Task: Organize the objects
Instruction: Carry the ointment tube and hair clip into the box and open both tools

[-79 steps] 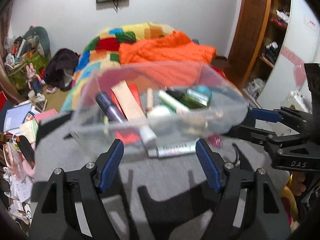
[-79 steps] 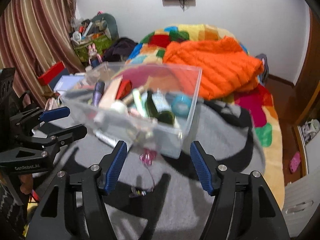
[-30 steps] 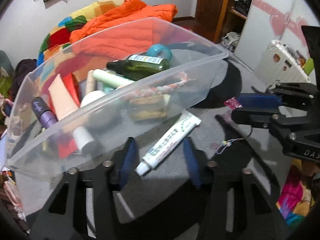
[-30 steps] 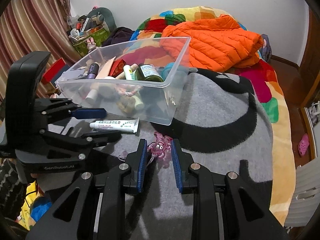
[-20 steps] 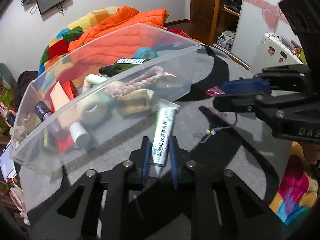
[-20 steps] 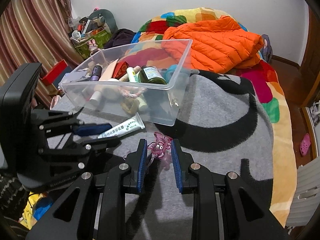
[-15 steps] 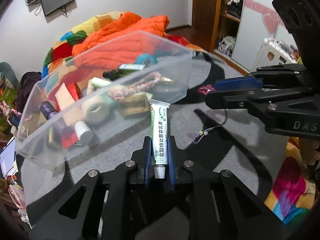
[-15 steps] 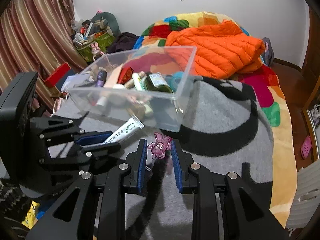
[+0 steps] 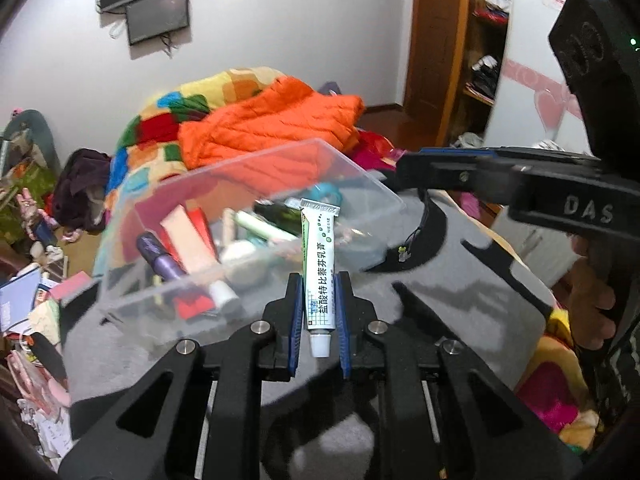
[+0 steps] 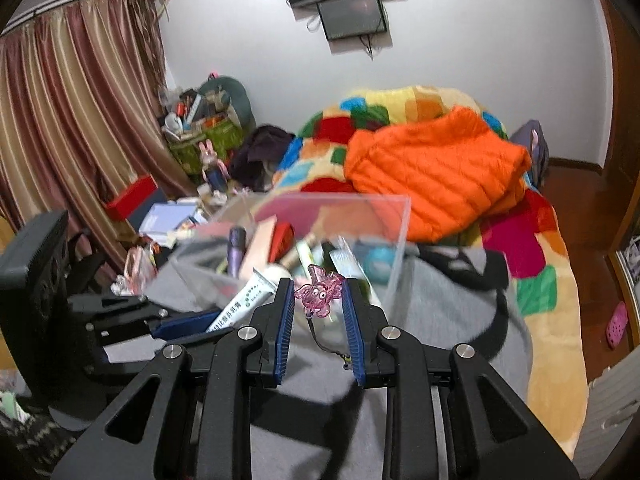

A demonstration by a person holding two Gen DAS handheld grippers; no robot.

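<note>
The clear box (image 9: 372,184) has an open top but is crowded with bottles, while the grey blanket (image 10: 448,312) beside it lies bare

Clear bin (image 9: 360,184) on grey blanket (image 9: 460,292)

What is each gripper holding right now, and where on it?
Left gripper clamps the white ointment tube on its lower half, near the cap. Right gripper pinches the pink charm by its sides, cord dangling.

The bin (image 9: 248,240) sits on the bed (image 10: 460,320); behind it lies the jacket (image 10: 432,176), bottles (image 9: 172,264) inside.
</note>
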